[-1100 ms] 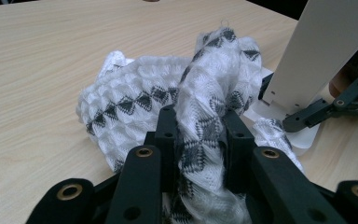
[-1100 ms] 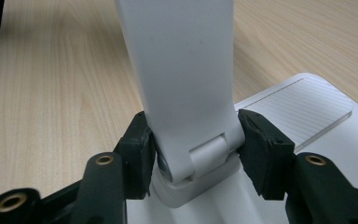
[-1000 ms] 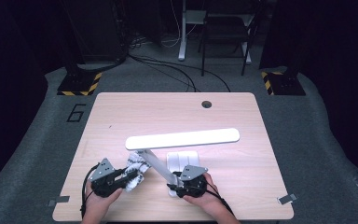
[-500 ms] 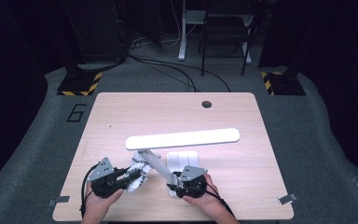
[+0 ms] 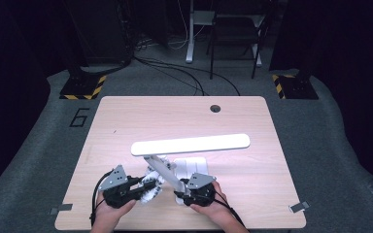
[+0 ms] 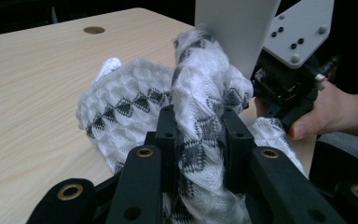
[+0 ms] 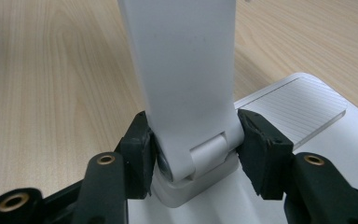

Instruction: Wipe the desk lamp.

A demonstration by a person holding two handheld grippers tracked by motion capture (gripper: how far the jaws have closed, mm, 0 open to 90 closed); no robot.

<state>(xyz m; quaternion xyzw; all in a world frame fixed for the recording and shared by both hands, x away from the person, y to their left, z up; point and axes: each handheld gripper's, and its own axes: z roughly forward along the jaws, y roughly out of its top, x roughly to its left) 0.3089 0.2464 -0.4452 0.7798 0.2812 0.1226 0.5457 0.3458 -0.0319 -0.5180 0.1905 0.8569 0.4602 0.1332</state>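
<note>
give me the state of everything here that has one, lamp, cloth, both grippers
desk lamp: unfolded, arm raised at a slant, head bar level over the table, base flat on the table
lamp arm: clamped near its hinge
cloth: bunched up, pressed against the lamp arm
left gripper: shut on the cloth
right gripper: shut on the lamp arm
table: light wood, bare at the far side

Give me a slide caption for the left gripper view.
Left gripper clamps a white-and-grey patterned cloth against the white lamp arm.
</note>
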